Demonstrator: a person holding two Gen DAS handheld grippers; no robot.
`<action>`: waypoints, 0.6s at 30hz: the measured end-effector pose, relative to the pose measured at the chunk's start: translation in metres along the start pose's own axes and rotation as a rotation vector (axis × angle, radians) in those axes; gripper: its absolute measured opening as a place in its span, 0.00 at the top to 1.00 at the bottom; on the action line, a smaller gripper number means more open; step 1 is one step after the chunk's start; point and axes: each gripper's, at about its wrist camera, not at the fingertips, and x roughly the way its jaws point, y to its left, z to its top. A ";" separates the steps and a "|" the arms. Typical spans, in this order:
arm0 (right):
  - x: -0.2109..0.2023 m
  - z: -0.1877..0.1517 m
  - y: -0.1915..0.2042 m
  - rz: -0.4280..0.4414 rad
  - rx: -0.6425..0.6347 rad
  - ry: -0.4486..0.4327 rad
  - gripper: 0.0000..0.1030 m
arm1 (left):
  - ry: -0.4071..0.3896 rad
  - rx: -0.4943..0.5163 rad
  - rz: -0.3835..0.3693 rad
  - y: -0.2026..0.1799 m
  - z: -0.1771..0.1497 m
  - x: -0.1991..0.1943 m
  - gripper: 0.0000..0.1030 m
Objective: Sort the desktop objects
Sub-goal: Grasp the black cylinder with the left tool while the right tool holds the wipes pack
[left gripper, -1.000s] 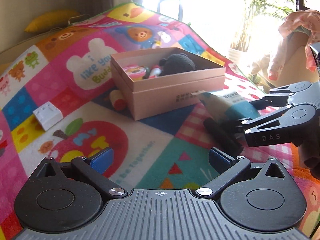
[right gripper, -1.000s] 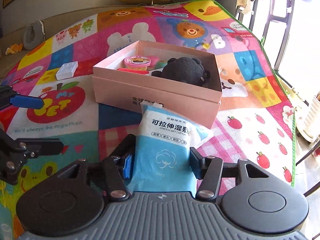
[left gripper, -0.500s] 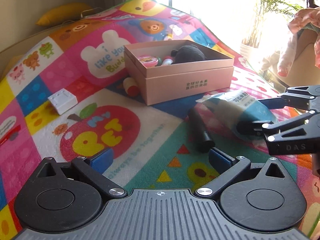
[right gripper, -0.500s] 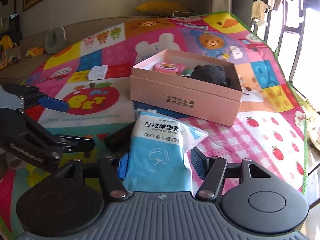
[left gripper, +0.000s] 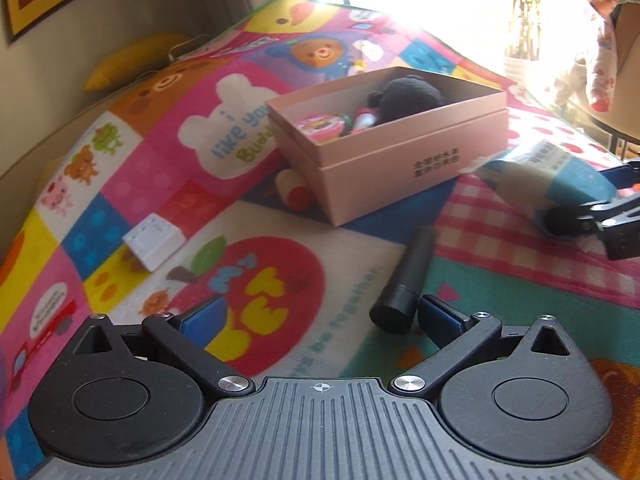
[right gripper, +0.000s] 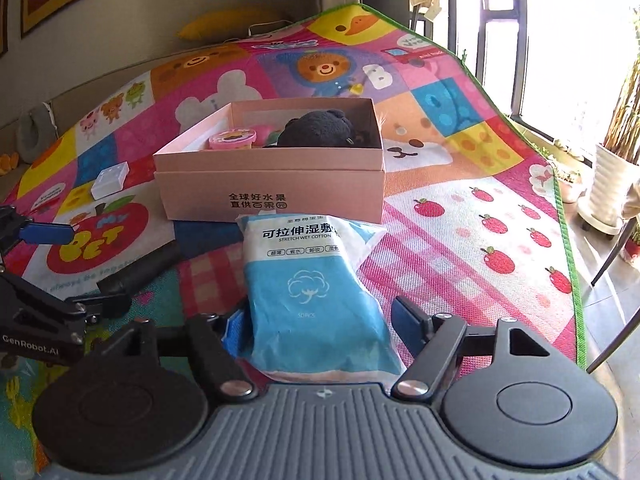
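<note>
The right gripper [right gripper: 316, 320], fingers spread, is straddling the soft blue-and-white cotton-pad packet [right gripper: 314, 280]; that slack plastic could be slipping free. The left gripper [left gripper: 316, 316] is gaping, empty.

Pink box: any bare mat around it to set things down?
Free: strawberry-print mat right of the pink box; apple print between white block and black tube. Crowded: box front, where the wipes pack lies.
</note>
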 end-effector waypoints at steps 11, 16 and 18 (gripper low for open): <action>0.004 0.000 0.003 0.008 -0.010 0.015 0.19 | -0.003 -0.138 -0.135 0.015 0.012 0.010 0.00; 0.003 -0.001 0.005 0.007 -0.016 0.011 0.17 | 0.015 -0.163 -0.143 -0.005 0.025 0.032 0.00; 0.003 -0.001 0.004 0.010 -0.014 0.010 0.17 | 0.017 -0.171 -0.121 -0.007 0.031 0.040 0.00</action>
